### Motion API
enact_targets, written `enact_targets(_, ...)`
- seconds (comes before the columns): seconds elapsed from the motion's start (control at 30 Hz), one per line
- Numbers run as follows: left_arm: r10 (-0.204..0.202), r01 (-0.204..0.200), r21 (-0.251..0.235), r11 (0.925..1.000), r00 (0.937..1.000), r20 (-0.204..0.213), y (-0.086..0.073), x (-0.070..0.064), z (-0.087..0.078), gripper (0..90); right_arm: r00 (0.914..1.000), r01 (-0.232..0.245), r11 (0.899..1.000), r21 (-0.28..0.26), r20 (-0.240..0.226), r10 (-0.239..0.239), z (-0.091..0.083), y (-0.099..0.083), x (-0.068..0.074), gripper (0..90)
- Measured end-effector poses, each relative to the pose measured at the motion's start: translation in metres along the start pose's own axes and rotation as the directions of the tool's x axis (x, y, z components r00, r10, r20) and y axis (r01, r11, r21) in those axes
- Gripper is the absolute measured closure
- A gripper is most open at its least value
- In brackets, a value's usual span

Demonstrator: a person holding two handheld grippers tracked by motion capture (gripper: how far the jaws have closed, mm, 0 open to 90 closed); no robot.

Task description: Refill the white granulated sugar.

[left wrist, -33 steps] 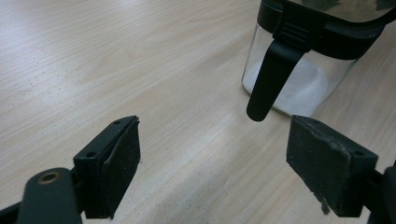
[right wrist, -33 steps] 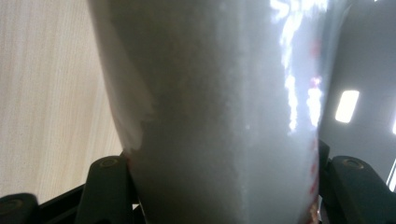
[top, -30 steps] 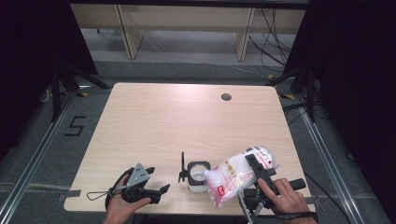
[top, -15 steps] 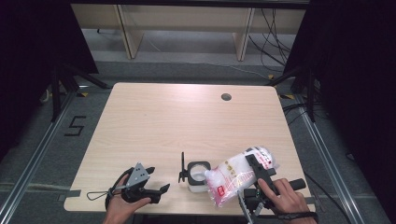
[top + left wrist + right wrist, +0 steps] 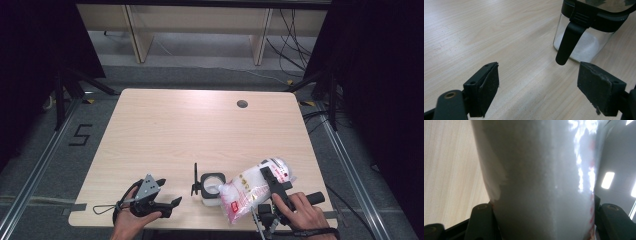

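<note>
A clear bag of white granules with red print (image 5: 247,189) lies tilted near the table's front edge, and my right gripper (image 5: 273,181) is shut on it. In the right gripper view the bag (image 5: 541,170) sits between both jaws. Touching the bag's left side stands a small glass jar (image 5: 210,189) with a black rim and its lid flipped up. The jar (image 5: 584,42) holds some white granules, and a black latch (image 5: 570,40) hangs down its side. My left gripper (image 5: 169,193) rests left of the jar, open, with nothing between its pads (image 5: 487,87).
The light wooden table (image 5: 190,135) has a round cable hole (image 5: 242,104) at the back right. Black cables trail from both grippers at the front edge. Shelving legs and floor cables lie beyond the table.
</note>
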State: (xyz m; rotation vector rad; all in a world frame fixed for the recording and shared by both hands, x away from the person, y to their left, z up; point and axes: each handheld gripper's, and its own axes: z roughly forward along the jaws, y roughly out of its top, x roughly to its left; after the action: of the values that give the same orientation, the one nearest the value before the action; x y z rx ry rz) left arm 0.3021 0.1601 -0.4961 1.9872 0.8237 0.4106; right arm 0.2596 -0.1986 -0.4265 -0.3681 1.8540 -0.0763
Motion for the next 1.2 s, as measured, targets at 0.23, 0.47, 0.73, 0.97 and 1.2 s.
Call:
enact_targets(0.23,-0.015,0.015,0.0,0.9999,0.9999,-0.004,0.0,-0.001,0.0,17.0,0.9975,-0.057,0.998,-0.023,0.039,0.058,0.0,-0.003,0.001,41.6)
enact_targets(0.47,-0.021,0.021,-0.005,0.9998,0.9998,-0.005,0.0,0.0,0.0,17.0,0.9995,-0.032,0.999,-0.008,0.006,0.032,0.0,-0.004,0.0,41.6)
enact_targets(0.73,-0.008,0.008,-0.002,1.0,1.0,-0.002,0.0,0.0,-0.001,17.0,0.9985,-0.053,0.998,-0.024,0.014,0.053,0.002,-0.004,0.004,41.7)
enact_targets(0.97,-0.019,0.019,-0.003,0.9998,0.9998,-0.003,0.0,-0.001,0.001,17.0,0.9996,-0.029,0.999,-0.018,0.004,0.029,0.002,-0.007,0.0,41.7)
enact_targets(1.2,-0.022,0.022,-0.006,0.9997,0.9997,-0.005,0.0,-0.001,0.001,17.0,0.9984,-0.056,0.998,-0.029,0.009,0.056,0.004,-0.009,0.003,41.7)
